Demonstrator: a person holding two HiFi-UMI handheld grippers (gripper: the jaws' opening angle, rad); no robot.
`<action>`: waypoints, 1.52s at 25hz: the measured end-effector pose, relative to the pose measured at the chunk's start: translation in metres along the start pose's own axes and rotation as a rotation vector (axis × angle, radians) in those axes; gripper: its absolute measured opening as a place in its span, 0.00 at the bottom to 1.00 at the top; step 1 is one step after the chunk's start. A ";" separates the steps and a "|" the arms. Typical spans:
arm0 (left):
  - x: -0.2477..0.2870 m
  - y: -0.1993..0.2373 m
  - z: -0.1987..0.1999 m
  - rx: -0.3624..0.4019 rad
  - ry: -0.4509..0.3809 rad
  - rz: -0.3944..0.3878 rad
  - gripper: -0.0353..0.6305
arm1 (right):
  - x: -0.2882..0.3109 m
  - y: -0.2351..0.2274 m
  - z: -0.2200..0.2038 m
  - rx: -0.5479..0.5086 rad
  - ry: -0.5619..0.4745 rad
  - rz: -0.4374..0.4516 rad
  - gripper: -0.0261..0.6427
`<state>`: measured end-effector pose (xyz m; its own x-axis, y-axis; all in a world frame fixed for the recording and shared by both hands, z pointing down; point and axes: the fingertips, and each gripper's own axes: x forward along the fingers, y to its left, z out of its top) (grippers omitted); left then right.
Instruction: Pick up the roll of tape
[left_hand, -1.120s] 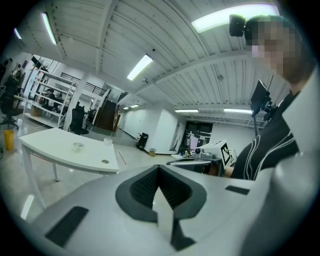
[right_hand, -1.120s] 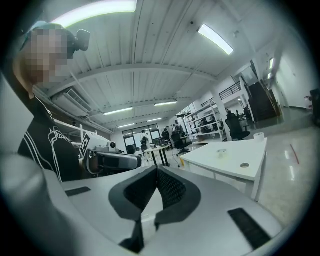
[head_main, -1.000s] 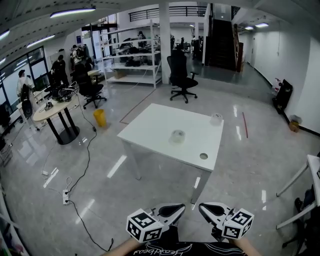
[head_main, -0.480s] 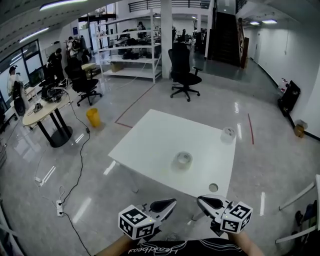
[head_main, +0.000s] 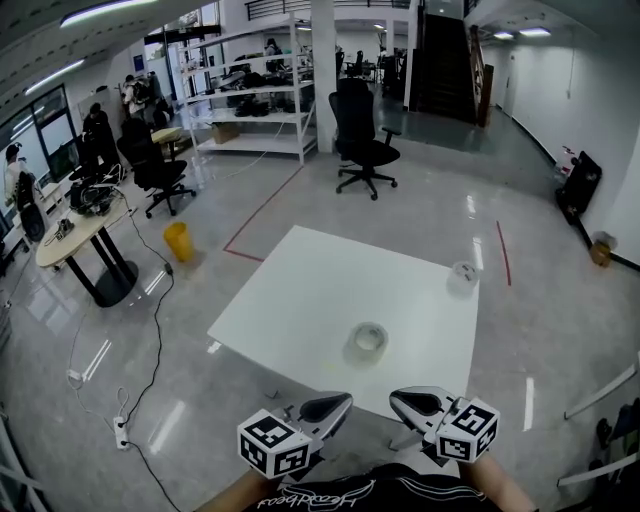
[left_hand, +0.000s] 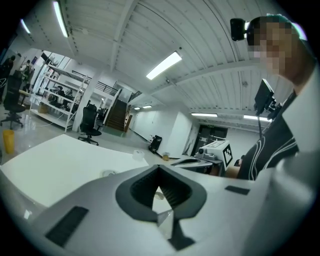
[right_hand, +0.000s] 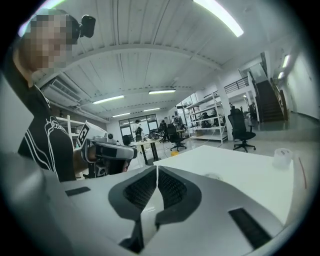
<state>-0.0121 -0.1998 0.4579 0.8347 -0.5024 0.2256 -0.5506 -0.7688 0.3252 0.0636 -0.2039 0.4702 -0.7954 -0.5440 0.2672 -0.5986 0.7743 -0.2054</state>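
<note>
left tongs (head_main: 340, 403), right tongs (head_main: 400, 399) nearer tape roll (head_main: 369, 340)

White rectangular table (head_main: 300, 290) stands on glossy grey floor (head_main: 150, 400). Clear roll of tape (head_main: 368, 341) lies flat on tabletop, 5 o'clock from table centre, near front edge. Small translucent round object (head_main: 463, 272) at 2 o'clock, by far right corner. The two well apart.

The bench (head_main: 300, 290) has come much nearer, and the roll of tape (head_main: 368, 341) now lies just ahead of the left claw (head_main: 338, 404) and right claw (head_main: 400, 400), whose tips seem to reach its near edge.
</note>
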 end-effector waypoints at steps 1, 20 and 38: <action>0.001 0.003 -0.002 -0.010 0.007 0.001 0.06 | 0.004 -0.005 -0.002 0.001 0.009 -0.002 0.06; 0.030 0.092 -0.004 -0.089 0.063 0.148 0.06 | 0.128 -0.115 -0.064 -0.176 0.319 0.031 0.18; 0.009 0.130 -0.021 -0.224 0.044 0.270 0.06 | 0.171 -0.133 -0.136 -0.549 0.695 0.057 0.25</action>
<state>-0.0759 -0.2956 0.5216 0.6604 -0.6543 0.3684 -0.7437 -0.5025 0.4409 0.0203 -0.3561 0.6715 -0.4781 -0.3185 0.8185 -0.2875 0.9373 0.1968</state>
